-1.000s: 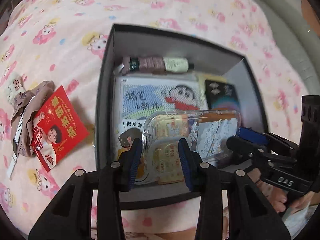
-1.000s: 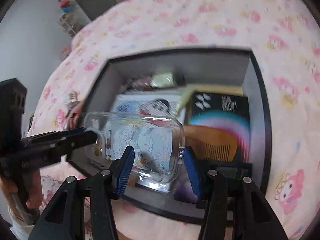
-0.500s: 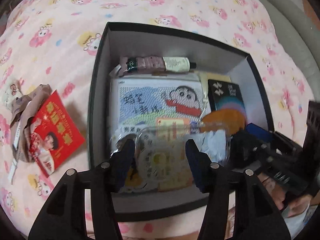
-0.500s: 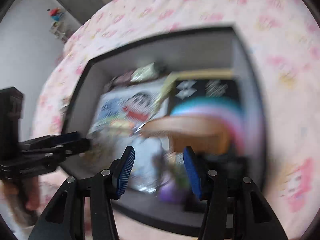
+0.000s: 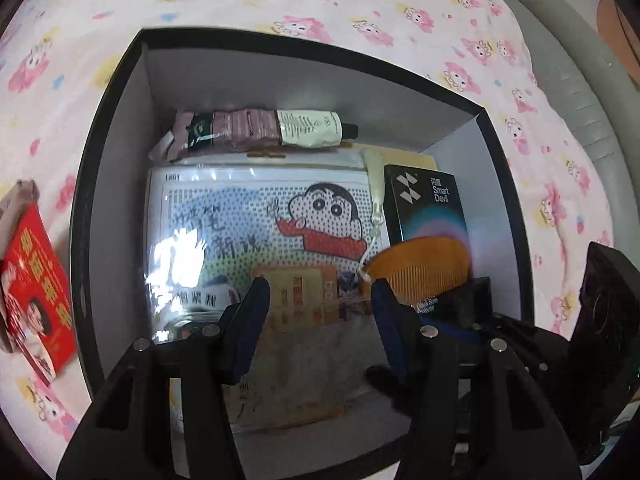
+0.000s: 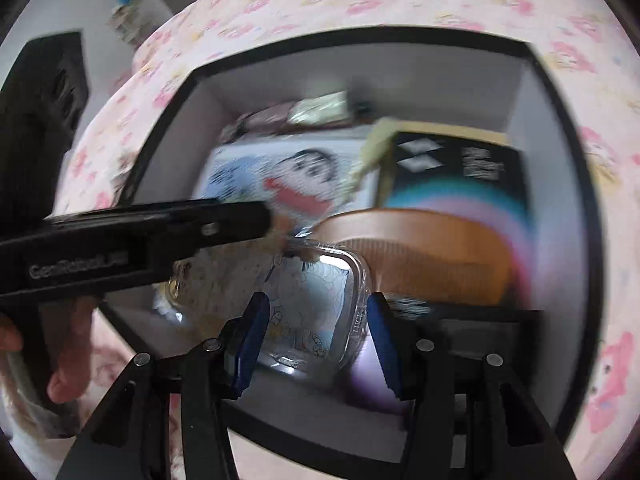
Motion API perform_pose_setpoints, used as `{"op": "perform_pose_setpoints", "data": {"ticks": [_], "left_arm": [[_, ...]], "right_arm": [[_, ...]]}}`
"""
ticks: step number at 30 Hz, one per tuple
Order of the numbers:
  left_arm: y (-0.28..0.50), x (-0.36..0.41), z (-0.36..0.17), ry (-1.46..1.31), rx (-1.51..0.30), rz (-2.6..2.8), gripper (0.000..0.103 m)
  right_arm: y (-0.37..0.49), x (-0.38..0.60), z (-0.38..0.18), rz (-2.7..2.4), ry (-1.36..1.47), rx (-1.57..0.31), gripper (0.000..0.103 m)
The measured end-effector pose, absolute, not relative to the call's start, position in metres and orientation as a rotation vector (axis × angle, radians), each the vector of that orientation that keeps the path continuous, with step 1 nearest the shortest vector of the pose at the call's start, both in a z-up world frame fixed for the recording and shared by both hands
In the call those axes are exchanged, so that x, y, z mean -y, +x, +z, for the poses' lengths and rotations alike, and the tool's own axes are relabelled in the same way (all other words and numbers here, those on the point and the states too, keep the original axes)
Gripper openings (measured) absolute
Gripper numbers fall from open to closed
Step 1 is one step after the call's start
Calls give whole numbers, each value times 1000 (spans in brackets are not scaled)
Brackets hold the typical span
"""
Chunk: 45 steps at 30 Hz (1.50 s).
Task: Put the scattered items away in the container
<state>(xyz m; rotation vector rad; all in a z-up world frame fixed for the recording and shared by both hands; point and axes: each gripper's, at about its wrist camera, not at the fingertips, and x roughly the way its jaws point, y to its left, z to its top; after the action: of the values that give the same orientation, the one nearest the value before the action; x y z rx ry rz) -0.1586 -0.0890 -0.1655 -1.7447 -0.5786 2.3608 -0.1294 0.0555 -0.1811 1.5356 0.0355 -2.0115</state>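
With my left gripper (image 5: pixel 320 312) released, I ease the clear case (image 6: pixel 320 300), grasped in my right gripper (image 6: pixel 316 332), flat into the box (image 5: pixel 120 152).

Bedroom at home, pink cartoon bedsheet (image 5: pixel 360 8)

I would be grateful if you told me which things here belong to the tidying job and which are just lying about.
Job:
box
clear case, going in
red packet, still outside
right gripper
left gripper

Lying about:
bedsheet
grey bed edge
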Motion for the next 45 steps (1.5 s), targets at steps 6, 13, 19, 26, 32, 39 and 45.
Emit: {"op": "perform_pose_setpoints", "data": {"ticks": [6,13,19,26,32,39,45], "left_arm": [[-143,89,-163,-1688,574,2342,51],[-140,74,-163,-1584,681,2144,49],[-140,72,-177,-1733,648,2183,48],[-140,99,-159,-1673,680,2348,48],[-145,106,-169,-1685,736,2340,48],[-140,105,-168,-1664,726,2368,49],[-143,103,-175,-1678,727,2351,49]], "right_arm": [[-125,-66,-168,-2117,1489,-81,47],[-124,-102,-133,-2352,1349,-4,47],[-129,-104,-142,-2300,1425,3,47],[-123,-80,-156,-2191,1439,-42,47],[-123,-49,-180,-2040,1531,-84,47],[-126,-39,-184,-1968,1525,-27,48],[-130,-63,-173,-2156,1492,-23,48]]}}
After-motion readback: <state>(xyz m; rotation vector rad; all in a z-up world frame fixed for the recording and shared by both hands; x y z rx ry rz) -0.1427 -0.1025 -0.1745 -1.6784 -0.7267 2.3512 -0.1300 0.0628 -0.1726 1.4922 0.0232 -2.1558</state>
